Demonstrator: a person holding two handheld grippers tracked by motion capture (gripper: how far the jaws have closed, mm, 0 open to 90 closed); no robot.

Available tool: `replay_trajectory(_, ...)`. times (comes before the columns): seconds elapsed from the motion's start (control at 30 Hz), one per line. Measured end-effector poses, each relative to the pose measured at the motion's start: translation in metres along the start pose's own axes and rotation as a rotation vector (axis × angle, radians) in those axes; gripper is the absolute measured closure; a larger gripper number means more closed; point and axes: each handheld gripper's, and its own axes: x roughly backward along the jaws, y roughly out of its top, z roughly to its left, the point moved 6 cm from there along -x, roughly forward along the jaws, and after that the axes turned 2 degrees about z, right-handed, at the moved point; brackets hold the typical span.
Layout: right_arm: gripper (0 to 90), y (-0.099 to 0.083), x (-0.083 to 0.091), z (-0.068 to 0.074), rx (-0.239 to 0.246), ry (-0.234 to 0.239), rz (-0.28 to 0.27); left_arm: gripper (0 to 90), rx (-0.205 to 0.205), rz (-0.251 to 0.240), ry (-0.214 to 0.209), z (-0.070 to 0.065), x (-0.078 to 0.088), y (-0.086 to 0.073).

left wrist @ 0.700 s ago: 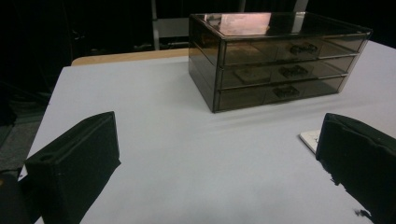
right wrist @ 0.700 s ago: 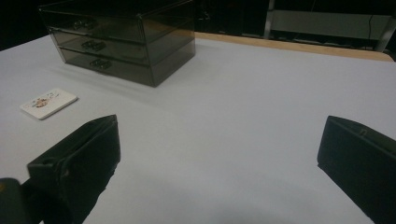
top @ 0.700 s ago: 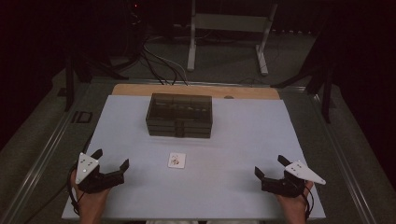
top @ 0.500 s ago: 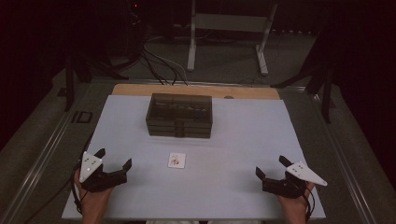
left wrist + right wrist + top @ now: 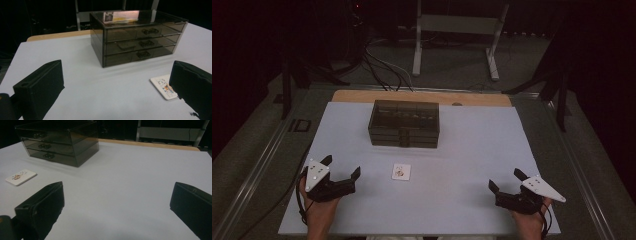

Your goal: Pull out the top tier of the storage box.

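In the high view, the drawer chest point(image 5: 404, 123) stands on the table sheet point(image 5: 472, 150) in the upper middle of the frame, with the small card point(image 5: 401, 171) lying flat on the sheet below it, near but apart. The left gripper point(image 5: 341, 167) sits at the lower left, near the card, and the right gripper point(image 5: 506, 179) at the lower right, well apart from it. Behind the sheet, a strip of the wooden tabletop point(image 5: 362, 95) runs along the upper edge.

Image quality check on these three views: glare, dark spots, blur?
High view: dim, surroundings near black, white mat evenly lit. Left gripper view: glare strip on the drawer box top; near fingers soft. Right gripper view: card slightly blurred, fingers out of focus.
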Motion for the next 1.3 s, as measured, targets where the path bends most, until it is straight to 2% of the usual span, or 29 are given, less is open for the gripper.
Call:
replay_trajectory(0.1,0.0,0.001,-0.003,-0.001,-0.011,0.004,-0.003,1.1,-0.024,0.006,0.005,-0.005,-0.002,0.005)
replay_trajectory(0.27,0.0,0.000,-0.004,0.001,-0.002,0.005,0.004,1.1,-0.042,0.007,0.007,-0.009,-0.005,0.011)
replay_trajectory(0.37,0.0,0.000,-0.001,0.002,-0.001,-0.001,0.000,1.1,-0.040,0.010,0.007,-0.011,-0.007,0.013)
replay_trajectory(0.57,0.0,-0.001,0.005,-0.001,-0.006,-0.028,-0.007,1.1,-0.052,-0.004,0.000,-0.020,-0.016,0.029)
replay_trajectory(0.63,0.0,-0.001,0.006,-0.001,-0.009,-0.029,-0.009,1.1,-0.052,-0.004,0.000,-0.020,-0.016,0.029)
replay_trajectory(0.73,0.0,-0.001,0.005,-0.001,-0.009,-0.030,-0.008,1.1,-0.070,-0.006,-0.006,-0.029,-0.024,0.036)
replay_trajectory(1.0,0.0,0.000,0.004,0.001,0.003,-0.028,-0.009,1.1,-0.068,0.013,-0.009,-0.039,-0.038,0.038)
replay_trajectory(1.17,0.0,0.000,0.005,0.001,0.004,-0.030,-0.012,1.1,-0.036,0.002,-0.004,-0.040,-0.042,0.041)
replay_trajectory(1.3,0.0,0.000,0.005,0.001,0.002,-0.033,-0.012,1.1,-0.026,0.010,0.001,-0.040,-0.047,0.041)
